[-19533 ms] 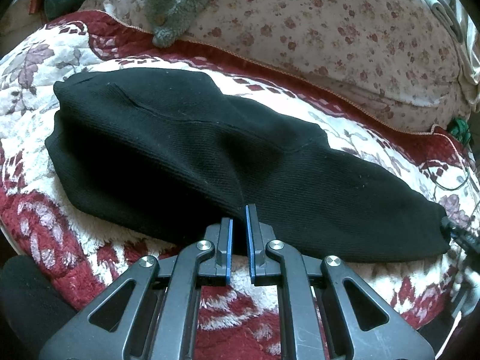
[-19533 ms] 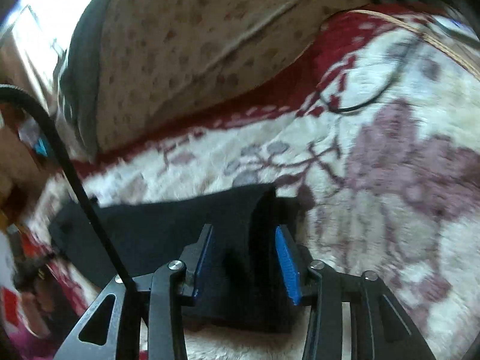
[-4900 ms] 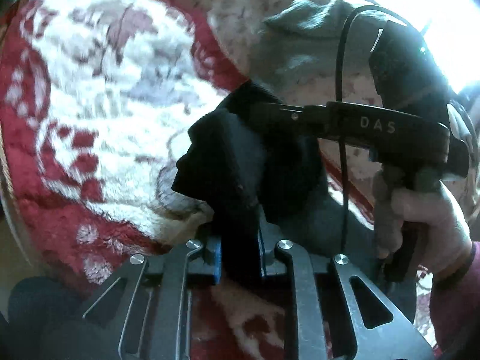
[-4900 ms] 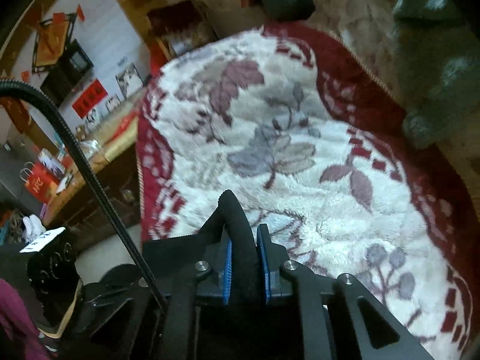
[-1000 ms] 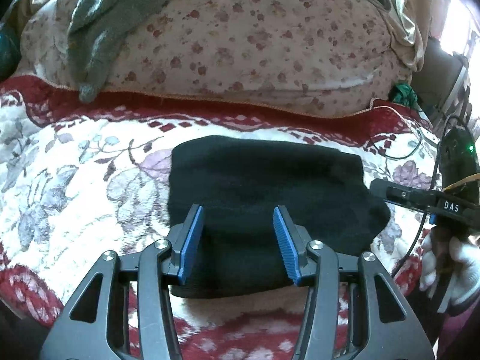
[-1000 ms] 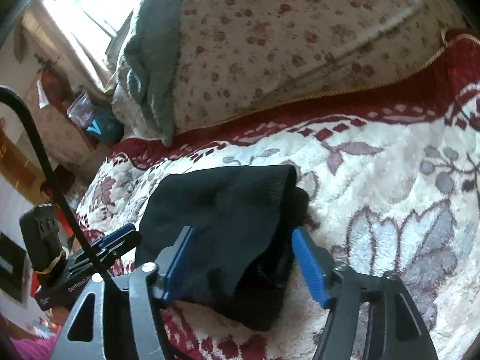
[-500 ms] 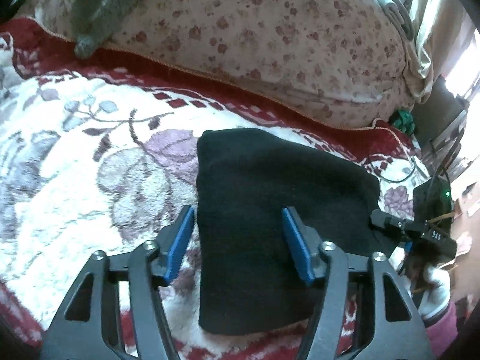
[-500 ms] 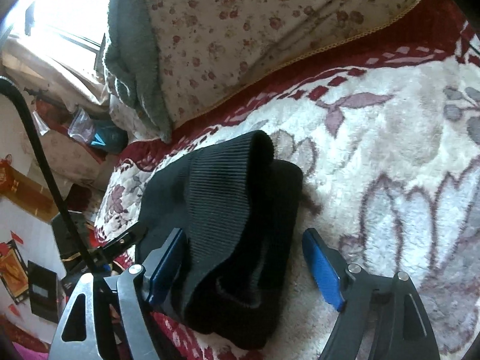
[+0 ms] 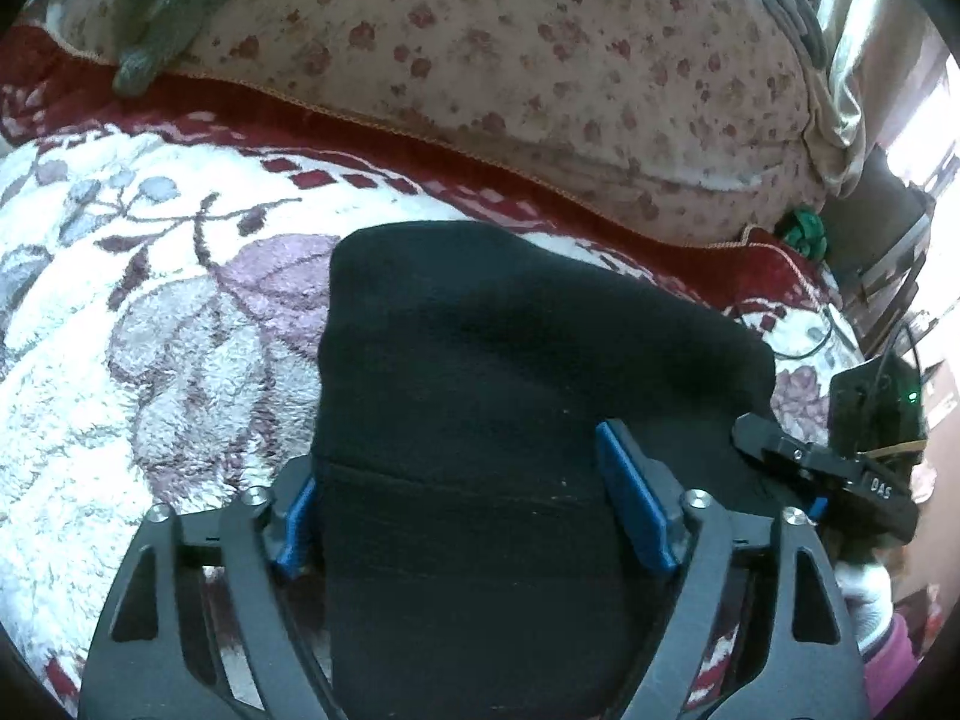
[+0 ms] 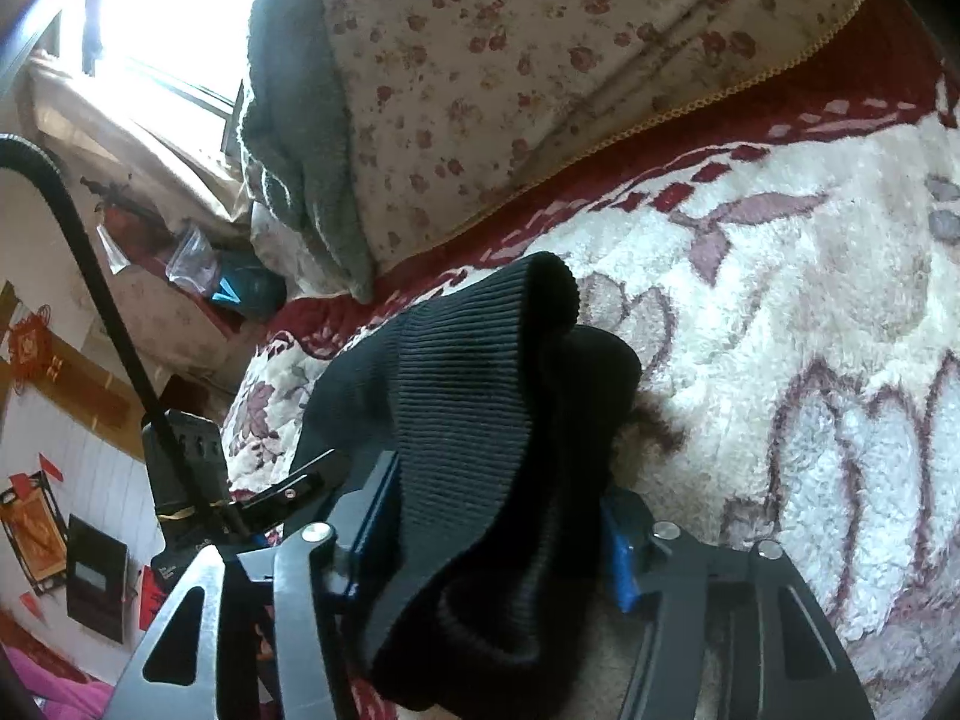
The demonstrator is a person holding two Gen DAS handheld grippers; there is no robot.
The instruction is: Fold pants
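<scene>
Black folded pants point(image 9: 510, 396) lie on a fleecy red-and-white floral blanket point(image 9: 138, 360), near a flowered pillow point(image 9: 540, 60). The left gripper point(image 9: 474, 498) has just been opening; its jaws straddle the near edge without pressing, the left pad partly hidden. The right gripper point(image 10: 498, 534) has just been closing around the bundle's ribbed end; cloth hides its pads, so actual grip is unclear.

grippers and hand, pose and state

left gripper point(image 9: 468, 516): angled downward, jaws wide, just been opening, black cloth between the blue pads. right gripper point(image 10: 492, 531): angled downward, jaws just been closing, pads at the sides of black cloth. a hand point(image 9: 864, 594) in a pale glove holds the right gripper's handle.
</scene>
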